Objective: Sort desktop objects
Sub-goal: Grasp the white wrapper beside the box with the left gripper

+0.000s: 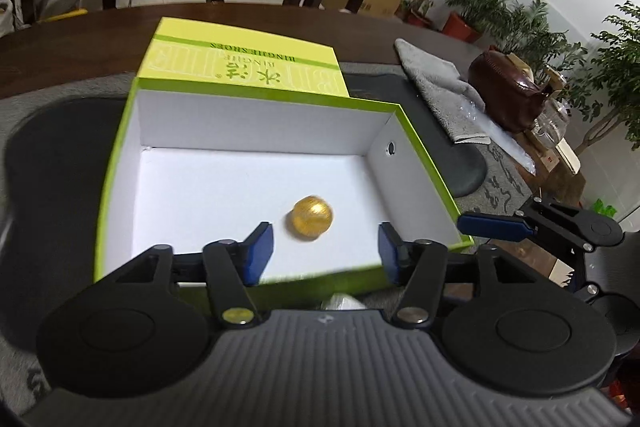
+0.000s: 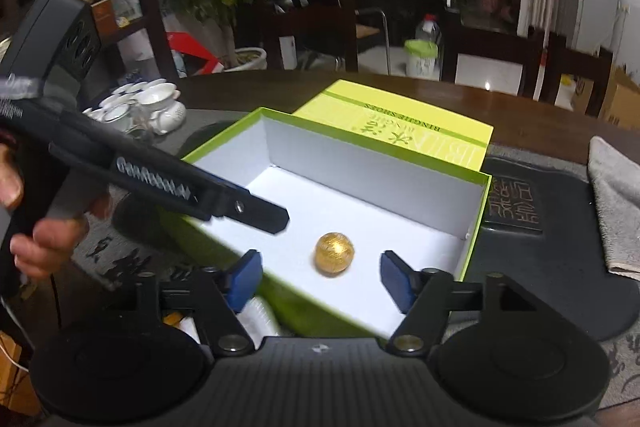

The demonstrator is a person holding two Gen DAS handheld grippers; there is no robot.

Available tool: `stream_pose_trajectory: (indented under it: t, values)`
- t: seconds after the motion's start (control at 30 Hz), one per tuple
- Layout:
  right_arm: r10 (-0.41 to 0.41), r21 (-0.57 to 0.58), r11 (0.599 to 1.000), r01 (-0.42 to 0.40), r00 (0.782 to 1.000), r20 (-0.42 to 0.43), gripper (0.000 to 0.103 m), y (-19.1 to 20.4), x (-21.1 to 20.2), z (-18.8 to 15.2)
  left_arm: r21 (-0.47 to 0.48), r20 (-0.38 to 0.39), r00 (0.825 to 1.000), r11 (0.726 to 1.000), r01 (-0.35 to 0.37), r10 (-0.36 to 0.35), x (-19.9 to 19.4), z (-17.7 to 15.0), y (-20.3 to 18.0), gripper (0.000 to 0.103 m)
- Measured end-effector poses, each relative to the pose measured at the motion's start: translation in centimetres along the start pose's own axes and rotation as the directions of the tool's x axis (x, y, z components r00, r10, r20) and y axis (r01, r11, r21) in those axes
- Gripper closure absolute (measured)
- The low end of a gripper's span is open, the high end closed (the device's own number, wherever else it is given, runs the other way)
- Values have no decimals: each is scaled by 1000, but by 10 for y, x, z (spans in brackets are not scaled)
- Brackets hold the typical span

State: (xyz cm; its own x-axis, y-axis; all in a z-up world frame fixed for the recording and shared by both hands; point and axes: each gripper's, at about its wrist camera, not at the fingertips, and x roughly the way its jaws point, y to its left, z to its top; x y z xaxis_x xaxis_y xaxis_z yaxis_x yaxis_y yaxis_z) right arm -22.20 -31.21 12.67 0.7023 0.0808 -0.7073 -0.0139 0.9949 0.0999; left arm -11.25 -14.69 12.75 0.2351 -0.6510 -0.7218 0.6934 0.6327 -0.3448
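**Gold ball lies in the shoe box, both grippers empty above it**

We see an open green shoe box (image 1: 116, 163) with a white interior on a dark wooden table (image 1: 80, 27). Its lid (image 1: 244, 59) lies flat just behind it. A small gold ball (image 1: 313, 216) rests alone on the box floor, towards the near wall.

Our left gripper (image 1: 326, 251) hangs over the near edge of the box, its blue pads apart and nothing between them. Our right gripper (image 2: 320, 281) hangs beside it, also spread and empty, with the ball lying below and beyond the gap. In the right wrist view, a hand (image 2: 44, 239) holds the left gripper's handle.

We judge that the ball is delivered and this placing step is finished. The next move calls for lifting clear of the box walls and finding another loose object. A grey cloth (image 1: 436, 87), a brown pouch (image 1: 504, 87) and white teacups (image 2: 140, 105) sit around the box; which of them belongs in the sort we cannot tell.
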Motion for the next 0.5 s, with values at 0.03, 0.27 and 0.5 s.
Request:
stream_pose_trajectory:
  t: [0.03,0.27,0.5]
  values:
    - [3,-4,1000,-3,1000,6,24,3,-5,-4,11,10,1000,1000,-10,9,-6,-5,-1,40]
    - [30,-50,998,-31,999,-20,18,27,-10,-37,106,4,998,993,-58,58,-13,-44,-13,34]
    - [21,-122,992,-31,996,-88,18,53,17,-67,86,-81,993,994,-74,81,17,-63,-8,34]
